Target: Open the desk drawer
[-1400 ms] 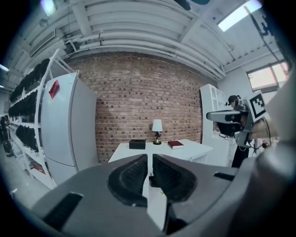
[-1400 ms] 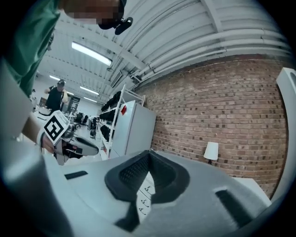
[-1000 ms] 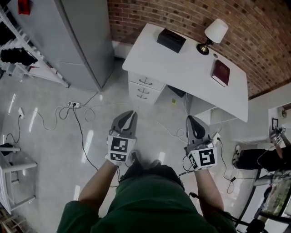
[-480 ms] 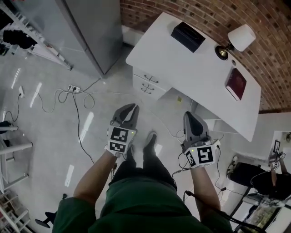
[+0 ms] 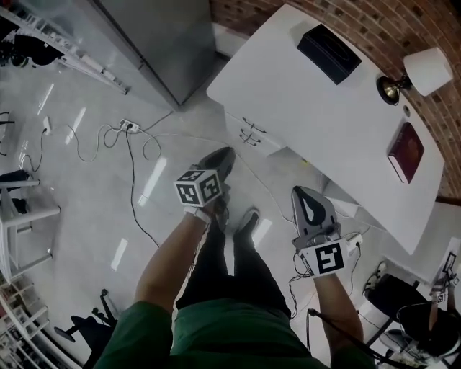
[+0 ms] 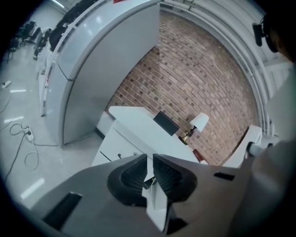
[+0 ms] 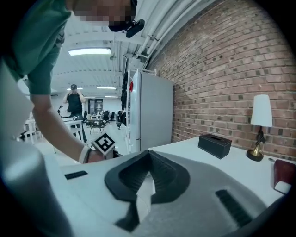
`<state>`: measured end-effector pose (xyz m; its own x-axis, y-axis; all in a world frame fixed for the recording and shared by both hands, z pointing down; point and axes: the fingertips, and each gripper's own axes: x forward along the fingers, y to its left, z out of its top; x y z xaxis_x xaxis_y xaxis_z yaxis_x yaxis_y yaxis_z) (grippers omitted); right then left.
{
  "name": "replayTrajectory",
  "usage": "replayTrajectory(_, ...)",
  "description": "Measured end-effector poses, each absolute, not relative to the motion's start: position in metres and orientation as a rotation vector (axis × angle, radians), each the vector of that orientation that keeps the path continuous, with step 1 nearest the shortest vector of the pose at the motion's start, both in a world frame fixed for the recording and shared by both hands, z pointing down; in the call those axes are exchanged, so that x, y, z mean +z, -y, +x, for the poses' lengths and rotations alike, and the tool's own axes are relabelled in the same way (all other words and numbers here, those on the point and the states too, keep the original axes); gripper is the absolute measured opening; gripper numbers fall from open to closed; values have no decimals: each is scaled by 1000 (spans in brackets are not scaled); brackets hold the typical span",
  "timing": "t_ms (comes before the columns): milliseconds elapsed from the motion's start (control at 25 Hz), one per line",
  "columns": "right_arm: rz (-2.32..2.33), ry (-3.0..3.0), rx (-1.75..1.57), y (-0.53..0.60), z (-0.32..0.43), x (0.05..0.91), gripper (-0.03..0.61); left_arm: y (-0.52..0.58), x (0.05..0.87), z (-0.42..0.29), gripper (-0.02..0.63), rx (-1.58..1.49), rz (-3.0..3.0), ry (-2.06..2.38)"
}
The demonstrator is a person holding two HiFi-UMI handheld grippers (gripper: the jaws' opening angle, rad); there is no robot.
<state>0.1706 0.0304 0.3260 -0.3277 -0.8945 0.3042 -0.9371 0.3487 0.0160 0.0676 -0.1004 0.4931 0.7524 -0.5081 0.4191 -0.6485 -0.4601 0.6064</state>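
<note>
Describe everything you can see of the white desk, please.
The white desk has a smooth, plain rectangular top and stands by the brick wall. Its drawer unit, under the left end, shows shut fronts with small dark handles. A black box, a lamp and a red book rest on it.

We look down on a white bench (image 5: 288,83) set against a brick wall (image 5: 364,16). It carries a black box (image 5: 329,43), a table lamp (image 5: 419,74) with a white shade and a dark red book (image 5: 405,151), and a small drawer unit (image 5: 252,135) under its near left end shows two handles. Our left gripper (image 5: 222,160) points toward that drawer unit but hangs apart from it above the grey floor (image 5: 86,194), while our right gripper (image 5: 305,196) hovers just short of the bench's near edge, its jaws drawn to a point. A tall grey cabinet (image 5: 162,36) stands at upper left, with a white power strip (image 5: 130,126) and looping cables on the floor nearby.
</note>
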Motion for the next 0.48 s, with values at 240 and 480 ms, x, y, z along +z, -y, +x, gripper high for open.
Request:
replayTrajectory(240, 1622, 2375, 342, -21, 167, 367, 0, 143, 576, 84, 49, 203, 2019, 866)
replayTrajectory(480, 1650, 2312, 453, -29, 165, 407, 1, 161, 647, 103, 92, 199, 1908, 801)
